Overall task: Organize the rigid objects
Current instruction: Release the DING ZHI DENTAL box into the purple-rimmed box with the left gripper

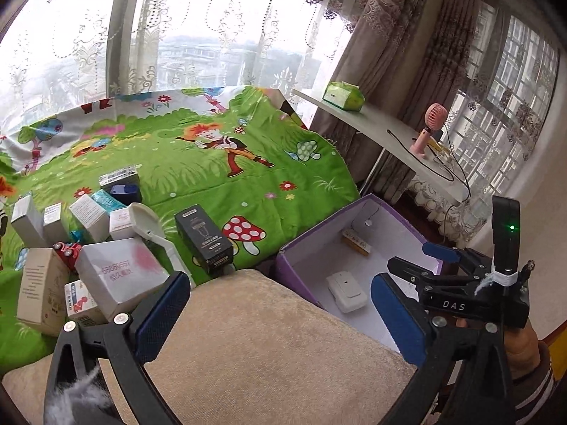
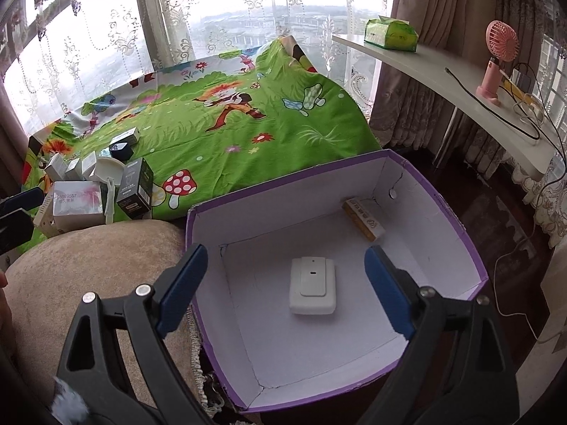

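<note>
A purple box with white walls (image 1: 384, 221) (image 2: 283, 209) stands open beside the green cartoon cloth (image 1: 212, 163). Inside lie a flat white device (image 1: 346, 292) (image 2: 312, 285) and a small yellow-and-white carton (image 1: 356, 242) (image 2: 363, 221). My right gripper (image 2: 285, 287) (image 1: 414, 258) hovers open over the white device, pads apart from it. My left gripper (image 1: 280, 318) is open over the beige cushion, nothing between its fingers. At the left of the cloth sits a pile: a black box (image 1: 203, 239) (image 2: 136, 189), a white box with pink print (image 1: 120, 276), a white scoop (image 1: 145, 219), a red toy car (image 1: 67, 251) and several small cartons.
A beige cushion (image 1: 265, 354) (image 2: 88, 258) lies under the left gripper, against the purple box. A white shelf (image 2: 443, 67) at the right carries a green tissue pack (image 2: 391, 35), a pink fan (image 2: 496, 56) and cables. Lace curtains hang behind the cloth.
</note>
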A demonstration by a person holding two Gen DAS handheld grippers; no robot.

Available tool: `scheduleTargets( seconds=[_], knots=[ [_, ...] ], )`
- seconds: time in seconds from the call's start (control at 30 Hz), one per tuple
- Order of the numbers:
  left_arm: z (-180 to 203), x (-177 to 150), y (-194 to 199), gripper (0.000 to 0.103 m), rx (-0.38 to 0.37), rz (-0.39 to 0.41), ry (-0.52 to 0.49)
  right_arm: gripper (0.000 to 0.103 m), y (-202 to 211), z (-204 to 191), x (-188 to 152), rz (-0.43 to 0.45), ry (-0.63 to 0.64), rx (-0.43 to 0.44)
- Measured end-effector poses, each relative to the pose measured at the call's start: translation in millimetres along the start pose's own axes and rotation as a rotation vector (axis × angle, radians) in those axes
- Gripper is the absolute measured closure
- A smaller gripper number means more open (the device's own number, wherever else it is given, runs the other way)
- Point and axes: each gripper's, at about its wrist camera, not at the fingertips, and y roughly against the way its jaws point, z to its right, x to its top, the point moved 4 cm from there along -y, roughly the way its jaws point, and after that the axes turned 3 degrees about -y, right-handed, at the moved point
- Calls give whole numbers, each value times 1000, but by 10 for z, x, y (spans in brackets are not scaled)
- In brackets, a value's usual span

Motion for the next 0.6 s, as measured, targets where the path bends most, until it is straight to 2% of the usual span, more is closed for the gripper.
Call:
scheduleTargets(
  seconds=[0.17, 0.3, 0.6],
  knots=[
    [-384, -152, 219, 0, 60, 21, 75, 11, 7, -283, 7, -5, 15, 68],
    [-756, -288, 393, 1, 85, 38, 177, 11, 0, -519, -8, -13, 40, 123],
    [-1427, -641, 765, 11, 160, 73, 344, 11, -139, -938, -25, -63, 77, 195]
  ],
)
